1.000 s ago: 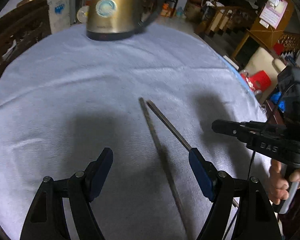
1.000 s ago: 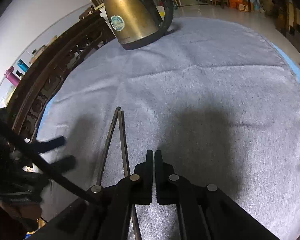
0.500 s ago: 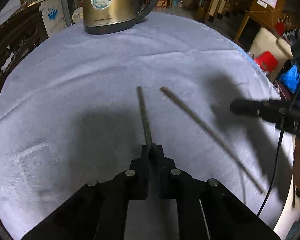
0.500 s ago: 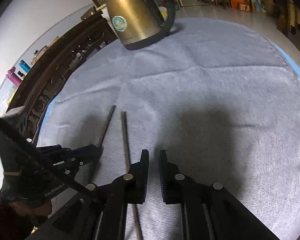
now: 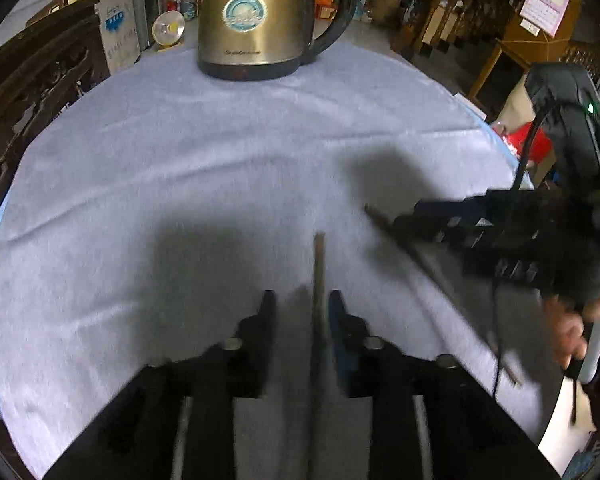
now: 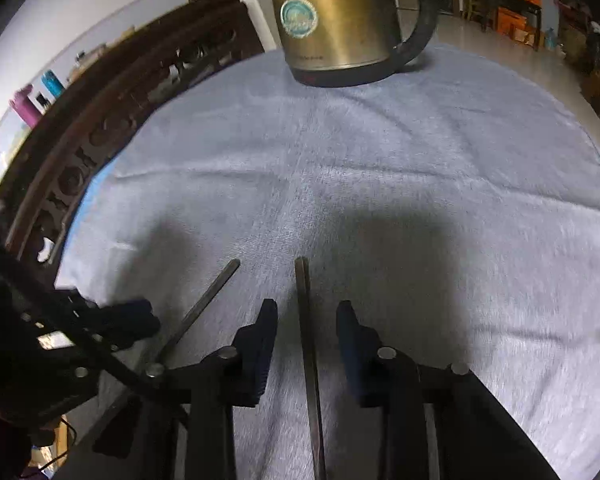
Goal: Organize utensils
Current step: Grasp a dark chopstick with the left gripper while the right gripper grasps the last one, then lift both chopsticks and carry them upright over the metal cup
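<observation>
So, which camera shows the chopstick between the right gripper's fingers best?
The right wrist view: the chopstick lies sharp and unobstructed between the right gripper's open fingers. The left wrist view shows it blurred, partly behind that gripper.

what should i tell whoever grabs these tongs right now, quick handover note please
Left tongs: open, straddling one chopstick that lies between the fingers, not clamped.
Right tongs: open, straddling the other chopstick, also not clamped.
Both chopsticks lie apart on the grey cloth, angled away from each other; the kettle stands at the far edge.
Done: each stick is lined up inside an open pair of tongs.
Left: probably close on each stick, then bring the pair together side by side.
</observation>
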Tool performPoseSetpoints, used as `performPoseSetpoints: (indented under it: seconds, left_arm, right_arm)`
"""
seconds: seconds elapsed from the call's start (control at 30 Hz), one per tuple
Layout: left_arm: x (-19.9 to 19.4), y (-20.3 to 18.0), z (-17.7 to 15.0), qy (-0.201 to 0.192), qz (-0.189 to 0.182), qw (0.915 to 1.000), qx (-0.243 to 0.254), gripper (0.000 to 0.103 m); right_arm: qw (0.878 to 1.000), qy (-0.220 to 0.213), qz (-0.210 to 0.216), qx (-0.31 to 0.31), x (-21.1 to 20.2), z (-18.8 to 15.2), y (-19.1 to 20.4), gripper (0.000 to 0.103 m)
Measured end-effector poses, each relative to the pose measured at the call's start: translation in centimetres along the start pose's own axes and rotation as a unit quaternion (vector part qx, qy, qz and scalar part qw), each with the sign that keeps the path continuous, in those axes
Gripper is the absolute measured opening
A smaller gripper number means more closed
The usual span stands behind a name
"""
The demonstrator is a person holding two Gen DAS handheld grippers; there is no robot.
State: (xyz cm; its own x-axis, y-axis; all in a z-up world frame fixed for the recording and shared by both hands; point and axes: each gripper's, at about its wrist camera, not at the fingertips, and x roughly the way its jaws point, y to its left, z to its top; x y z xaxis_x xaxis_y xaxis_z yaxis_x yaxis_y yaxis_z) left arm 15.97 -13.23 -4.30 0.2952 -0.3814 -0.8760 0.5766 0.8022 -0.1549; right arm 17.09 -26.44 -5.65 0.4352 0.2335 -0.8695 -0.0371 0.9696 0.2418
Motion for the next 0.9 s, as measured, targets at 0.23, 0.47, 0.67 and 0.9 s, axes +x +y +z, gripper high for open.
performPoseSetpoints:
  seconds: [0.23,0.47,0.67,0.9]
  left_arm:
    - [2.8,-0.8,1.9,0.030,-0.015,0.9994,0.004,0.033]
    - [3.8,-1.3,2.0,0.026,-0.007,0.9995,0.013,0.006]
    - [1.9,-0.7,1.4,-0.002,0.004,0.9999,-0.010,0.005]
    - [-7.2,-1.1,-0.5,-0.112,0.022,0.9933,-0.016,0.005]
  right_arm:
    - [0.998,0.049,-0.027,-0.034,2.5,1.4,0.7,0.020]
    - [0.998,0.037,-0.023,-0.053,1.8,0.9,0.3,0.007]
    - [1.000,-0.002,0.001,-0.005,-1.0,0.0,-2.0,0.007]
    - [0.996,-0.080,0.004,0.032,-8.4,-2.2,-3.7,0.007]
